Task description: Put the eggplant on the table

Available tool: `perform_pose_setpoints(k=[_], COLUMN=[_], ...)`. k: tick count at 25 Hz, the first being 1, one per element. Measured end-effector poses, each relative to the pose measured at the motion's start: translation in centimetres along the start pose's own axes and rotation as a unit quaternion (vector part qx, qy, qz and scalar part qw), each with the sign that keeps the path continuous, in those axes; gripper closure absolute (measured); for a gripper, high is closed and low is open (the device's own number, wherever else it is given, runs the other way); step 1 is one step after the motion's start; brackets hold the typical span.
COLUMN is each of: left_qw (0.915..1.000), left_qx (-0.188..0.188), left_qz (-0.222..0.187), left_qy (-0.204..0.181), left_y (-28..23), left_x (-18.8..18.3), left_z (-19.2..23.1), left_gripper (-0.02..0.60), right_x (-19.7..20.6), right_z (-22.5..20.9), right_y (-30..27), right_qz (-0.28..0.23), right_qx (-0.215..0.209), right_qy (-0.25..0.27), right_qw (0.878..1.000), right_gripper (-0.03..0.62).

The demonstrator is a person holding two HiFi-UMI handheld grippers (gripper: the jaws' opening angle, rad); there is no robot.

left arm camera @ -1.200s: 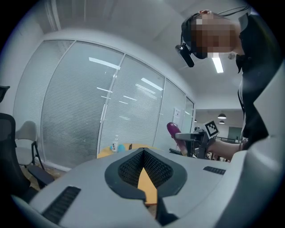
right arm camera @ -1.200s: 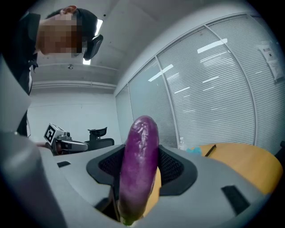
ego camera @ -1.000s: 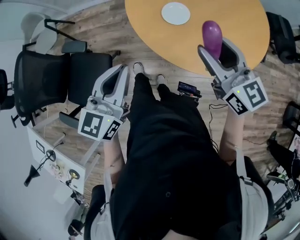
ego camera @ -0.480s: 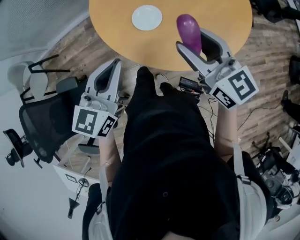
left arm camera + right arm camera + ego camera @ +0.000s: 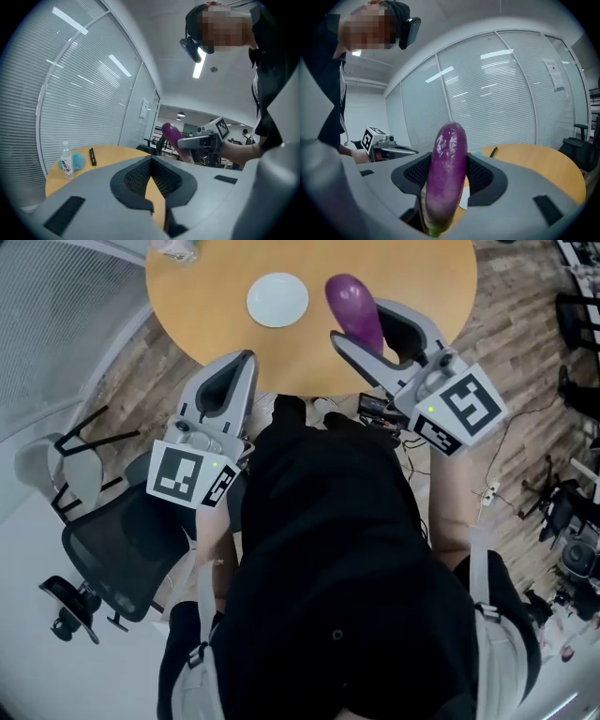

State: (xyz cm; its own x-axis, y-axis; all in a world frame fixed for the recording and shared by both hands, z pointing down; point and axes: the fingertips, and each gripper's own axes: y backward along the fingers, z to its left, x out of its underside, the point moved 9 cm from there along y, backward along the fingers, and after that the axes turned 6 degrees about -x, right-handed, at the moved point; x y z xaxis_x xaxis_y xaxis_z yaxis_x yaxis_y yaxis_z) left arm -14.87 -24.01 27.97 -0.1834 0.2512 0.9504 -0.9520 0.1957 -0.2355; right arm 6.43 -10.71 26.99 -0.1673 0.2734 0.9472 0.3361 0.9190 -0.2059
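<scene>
No readable txt anywhere. Bottle [image 5: 66, 161] on the table [image 5: 108, 153]: blue label, print too small. White sheet [image 5: 144, 110] on the glass wall [image 5: 84, 93]: can't read it. Left cube [image 5: 192, 476], right cube [image 5: 459, 407]: b/w square patterns only, no chars.

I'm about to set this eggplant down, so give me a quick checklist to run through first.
1. Grip: ok, the right gripper is closed on the eggplant, which stands upright.
2. Over the table: ok, by the head view.
3. Landing spot: ok, there is bare wood to the right of the white plate.
4. Left gripper: ok, shut, empty and off to the side.
5. Height above the tabletop: cannot tell.
</scene>
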Motion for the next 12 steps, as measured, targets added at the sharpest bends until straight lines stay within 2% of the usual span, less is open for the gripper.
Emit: perform_pose_setpoints(k=[6,12], left_qw=[0.998,0.9951], left_qx=[0.062,0.099], left_qz=[-0.003,0.01], left_qy=[0.006,-0.001], left_y=[-1.9,-4.0], left_x=[1.5,1.4], left_z=[4.4,5.5], left_gripper=[0.571,0.571], right_x=[1.1,4.7], right_z=[0.4,-2.1], right_y=[-4.9,-8.2], right_qz=[0.031,0.09], right_qx=[0.034,0.067], right_qy=[-0.003,-0.029], right_qw=[0.999,0.993], right_gripper=[0.361,0.361])
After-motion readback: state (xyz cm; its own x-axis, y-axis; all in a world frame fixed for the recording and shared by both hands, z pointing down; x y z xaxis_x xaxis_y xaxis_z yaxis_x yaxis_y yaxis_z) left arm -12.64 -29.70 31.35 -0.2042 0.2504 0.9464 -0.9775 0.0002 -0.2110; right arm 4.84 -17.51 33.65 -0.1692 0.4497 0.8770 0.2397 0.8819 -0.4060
